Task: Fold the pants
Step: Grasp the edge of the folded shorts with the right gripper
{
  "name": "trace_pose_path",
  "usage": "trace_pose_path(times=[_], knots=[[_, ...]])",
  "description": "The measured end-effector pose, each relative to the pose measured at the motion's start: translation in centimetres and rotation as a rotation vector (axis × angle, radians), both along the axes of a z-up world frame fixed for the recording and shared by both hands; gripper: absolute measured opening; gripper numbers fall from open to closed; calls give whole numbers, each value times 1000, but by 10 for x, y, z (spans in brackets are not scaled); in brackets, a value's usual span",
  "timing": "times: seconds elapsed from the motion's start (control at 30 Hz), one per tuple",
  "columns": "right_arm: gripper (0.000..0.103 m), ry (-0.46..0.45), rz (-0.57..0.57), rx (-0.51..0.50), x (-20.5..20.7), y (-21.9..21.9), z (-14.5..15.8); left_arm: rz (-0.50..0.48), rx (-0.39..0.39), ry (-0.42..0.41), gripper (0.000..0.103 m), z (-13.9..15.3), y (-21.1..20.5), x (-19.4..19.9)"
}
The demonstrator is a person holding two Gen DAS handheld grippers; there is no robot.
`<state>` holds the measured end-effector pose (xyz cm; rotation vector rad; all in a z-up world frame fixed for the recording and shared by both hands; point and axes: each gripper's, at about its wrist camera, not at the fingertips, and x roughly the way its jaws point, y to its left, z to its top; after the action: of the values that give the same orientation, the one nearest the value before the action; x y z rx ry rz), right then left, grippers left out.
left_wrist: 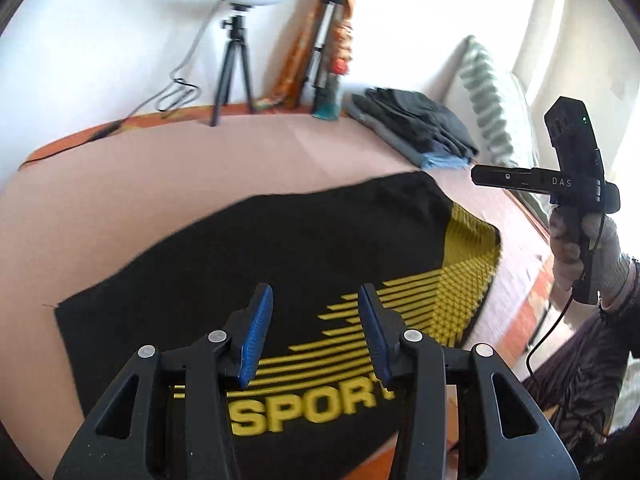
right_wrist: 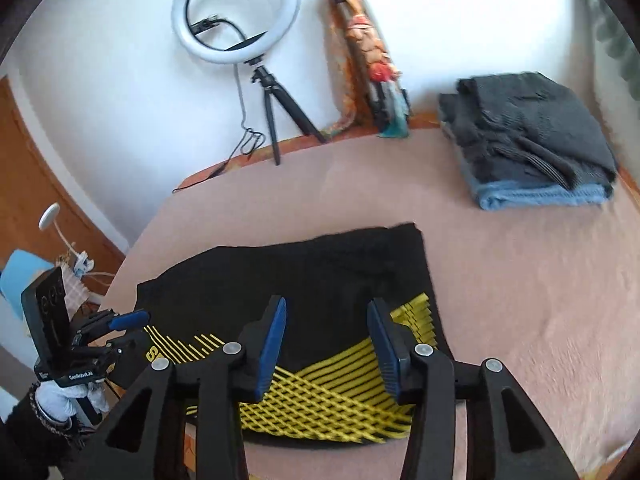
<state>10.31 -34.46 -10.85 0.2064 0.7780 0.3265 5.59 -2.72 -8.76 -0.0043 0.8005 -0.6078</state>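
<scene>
The black pants (left_wrist: 248, 256) with yellow stripes and the word SPORT lie folded flat on the pink bed cover (left_wrist: 160, 184). My left gripper (left_wrist: 315, 300) hovers over their near edge. It is open, and only the fabric below shows between its blue pads. In the right wrist view the same pants (right_wrist: 320, 264) lie under my right gripper (right_wrist: 327, 312), which is also open and holds nothing. A gloved hand (left_wrist: 576, 248) holds the right tool up at the bed's right side. A white-gloved hand (right_wrist: 60, 400) holds the left tool at the pants' left end.
A stack of folded dark clothes on a blue towel (right_wrist: 528, 140) sits at the far right of the bed. A ring light on a tripod (right_wrist: 236, 12) and an orange rolled item (right_wrist: 360, 52) stand against the wall. A striped pillow (left_wrist: 488, 92) lies at the right.
</scene>
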Motion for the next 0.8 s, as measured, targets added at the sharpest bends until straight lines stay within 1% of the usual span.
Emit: trace_pose_path(times=[0.07,0.1,0.13,0.27,0.33,0.4,0.53,0.57,0.63,0.67,0.73,0.77,0.8], knots=[[49,-17,73,11,23,19,2,33,-1,7,50,-1,7,12],[52,-11,117,24,36,29,2,48,-10,12,50,-2,13,18],[56,5,161,38,50,39,-1,66,-17,20,50,-3,18,23],[58,105,339,55,101,88,-19,127,-35,55,50,-10,34,39],[58,152,408,18,122,115,-32,146,-40,66,50,-12,41,47],[58,180,460,-41,139,139,-47,165,-36,59,50,-12,47,55],[58,217,503,-105,160,166,-72,188,-40,59,50,-15,53,69],[55,215,519,-115,158,168,-76,191,-39,61,50,-16,54,73],[23,192,552,-118,152,172,-77,196,-37,65,50,-19,56,79],[20,159,559,-125,147,173,-74,199,-44,68,50,-19,56,82],[8,74,582,-168,130,176,-65,204,-56,71,50,-20,55,88],[6,33,596,-199,121,177,-62,204,-58,68,50,-20,54,91],[2,12,617,-218,113,180,-59,204,-56,62,50,-20,52,93]])
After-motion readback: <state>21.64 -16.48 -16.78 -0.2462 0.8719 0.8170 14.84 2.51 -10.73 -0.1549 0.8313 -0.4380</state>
